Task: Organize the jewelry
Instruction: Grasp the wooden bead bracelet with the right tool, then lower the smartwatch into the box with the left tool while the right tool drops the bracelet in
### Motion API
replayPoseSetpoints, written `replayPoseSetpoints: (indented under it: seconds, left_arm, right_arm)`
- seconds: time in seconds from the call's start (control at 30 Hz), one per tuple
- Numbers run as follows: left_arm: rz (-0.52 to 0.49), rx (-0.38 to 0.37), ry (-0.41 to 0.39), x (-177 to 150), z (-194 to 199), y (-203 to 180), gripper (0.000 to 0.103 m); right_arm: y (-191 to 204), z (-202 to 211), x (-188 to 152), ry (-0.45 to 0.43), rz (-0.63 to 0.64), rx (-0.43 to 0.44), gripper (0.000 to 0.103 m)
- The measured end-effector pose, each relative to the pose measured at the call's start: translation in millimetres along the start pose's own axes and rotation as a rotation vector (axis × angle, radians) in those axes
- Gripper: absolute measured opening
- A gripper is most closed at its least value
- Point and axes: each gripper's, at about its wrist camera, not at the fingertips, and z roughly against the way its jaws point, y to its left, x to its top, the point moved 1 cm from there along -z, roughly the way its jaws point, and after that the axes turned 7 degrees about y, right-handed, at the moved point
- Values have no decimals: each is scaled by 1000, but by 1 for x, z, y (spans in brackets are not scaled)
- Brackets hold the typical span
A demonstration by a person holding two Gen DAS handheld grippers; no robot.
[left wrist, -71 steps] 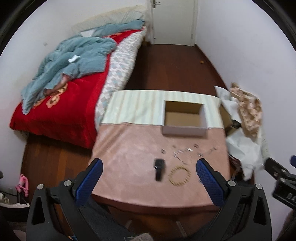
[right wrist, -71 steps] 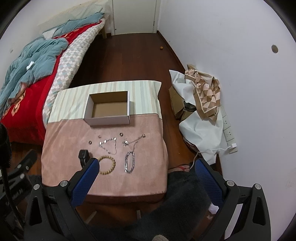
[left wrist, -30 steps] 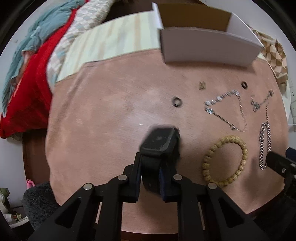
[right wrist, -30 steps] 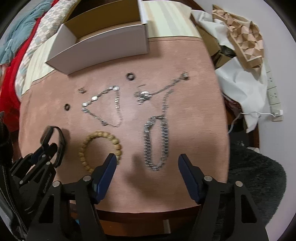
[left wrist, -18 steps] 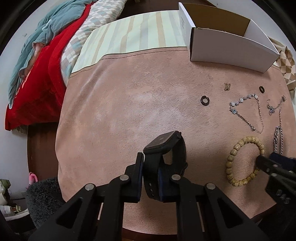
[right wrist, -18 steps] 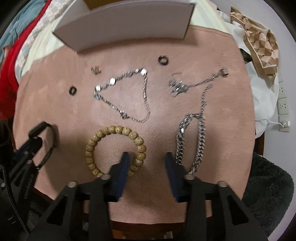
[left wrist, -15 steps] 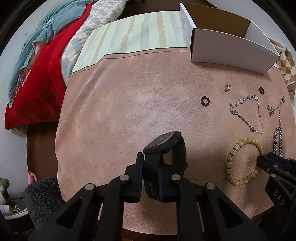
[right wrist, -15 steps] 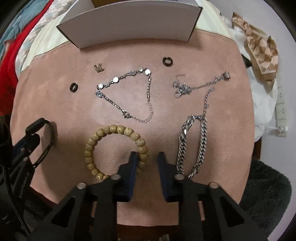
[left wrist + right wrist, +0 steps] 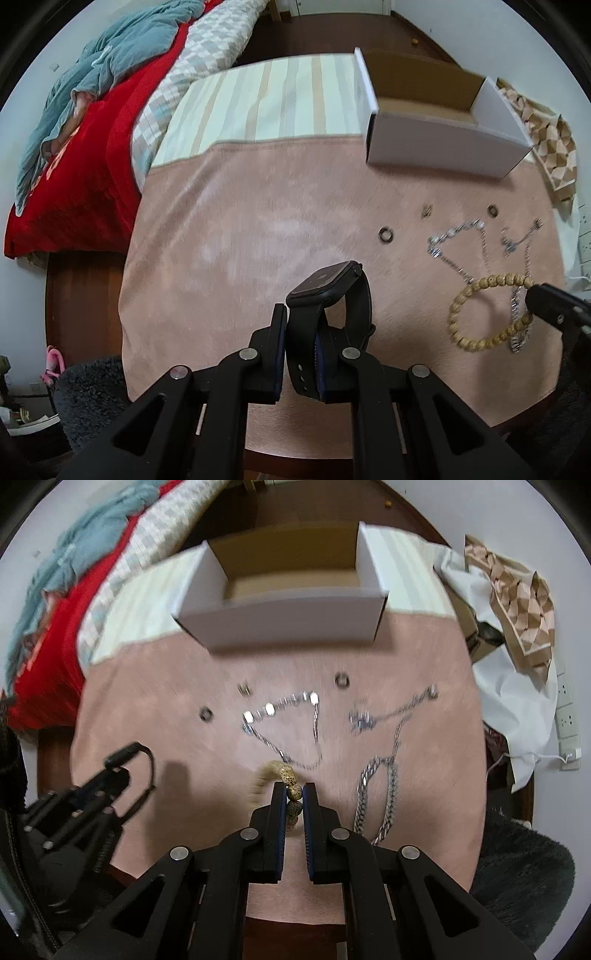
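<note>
My left gripper [image 9: 301,328] is shut on the strap of a black smartwatch [image 9: 328,291] and holds it above the pink cloth; it also shows at the left of the right wrist view [image 9: 129,764]. My right gripper [image 9: 294,794] is shut on a wooden bead bracelet [image 9: 286,775], which is lifted off the cloth; the bracelet also shows in the left wrist view [image 9: 476,295]. A silver link bracelet [image 9: 380,797], two thin chains [image 9: 288,723] [image 9: 391,709], two dark rings [image 9: 341,680] [image 9: 205,713] and a small earring [image 9: 243,689] lie on the cloth. An open white box [image 9: 288,627] stands behind them.
The table [image 9: 221,221] has a pink cloth in front and a striped cloth [image 9: 266,99] behind. A bed with a red blanket [image 9: 74,155] is to the left. White bags and patterned paper [image 9: 517,609] lie to the right, by a wall socket strip [image 9: 567,709].
My right gripper has shut on the bead bracelet and lifted it off the cloth. My left gripper still holds the watch and has risen slightly.
</note>
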Motion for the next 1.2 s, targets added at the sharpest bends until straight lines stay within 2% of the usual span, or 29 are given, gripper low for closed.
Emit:
replayPoseSetpoints:
  seconds: [0.23,0.4,0.53,0.73,0.9,1.03,1.2]
  left_arm:
    - [0,-35,-69,24,37,-6,10]
    - [0,-71,-119,61,62,-12,10]
    - [-8,-86,-147,97,73,-21,10]
    - [-24,-129,-102,153,54,-34,10]
    - [-26,-163,-43,188,28,-44,11]
    - [-26,-193,-2,205,13,-50,15]
    - [-8,-248,24,217,5,-53,18]
  right_arm:
    - [-14,52,25,-103,1,46,9]
    - [-32,88,67,-178,-6,81,9]
    - [-40,100,105,-217,-11,81,9]
    - [-47,84,158,-193,-14,80,9]
    - [-50,49,193,-127,-19,82,9]
    - [-49,22,210,-80,3,80,9]
    - [-57,-3,224,-8,-10,133,10]
